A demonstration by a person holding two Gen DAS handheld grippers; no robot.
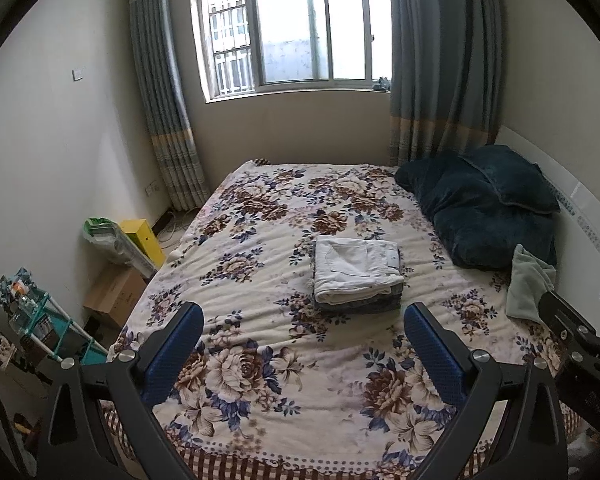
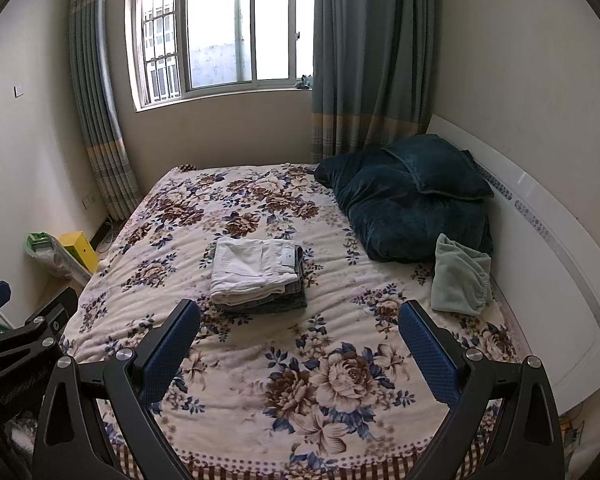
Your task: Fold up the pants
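Both tongs are hanging in the air above the near end of a bed, and both are spread wide with nothing between their fingers. The left gripper [image 1: 302, 334] is showing its two blue textured pads, one at each side of its own view, well short of the clothing. The right gripper [image 2: 298, 332] is doing the same, hovering beside it at a similar height; each tool's black frame is peeking into the edge of the other's view.

The white pants [image 1: 356, 270] are lying near the middle of the bed, already folded into a neat rectangle, and they are sitting on top of a folded stack of grey and blue garments [image 1: 360, 306]. A small label is showing on the top layer's far right corner. The floral bedspread [image 1: 260, 380] is covering the whole mattress. A dark teal blanket [image 2: 412, 204] with a matching pillow is bunched against the white headboard on the right, and a pale green cloth [image 2: 460, 276] is lying crumpled just in front of it, well apart from the stack.

Judging from the thick, rounded fold edges, the pants are looking like a sturdy cotton or denim: soft and floppy, moderately heavy, not slippery, not fragile. The folding is appearing finished. If they needed handling again, pinching all layers together at the thick near fold, one gripper toward each end, would probably be keeping the layers from sliding open.
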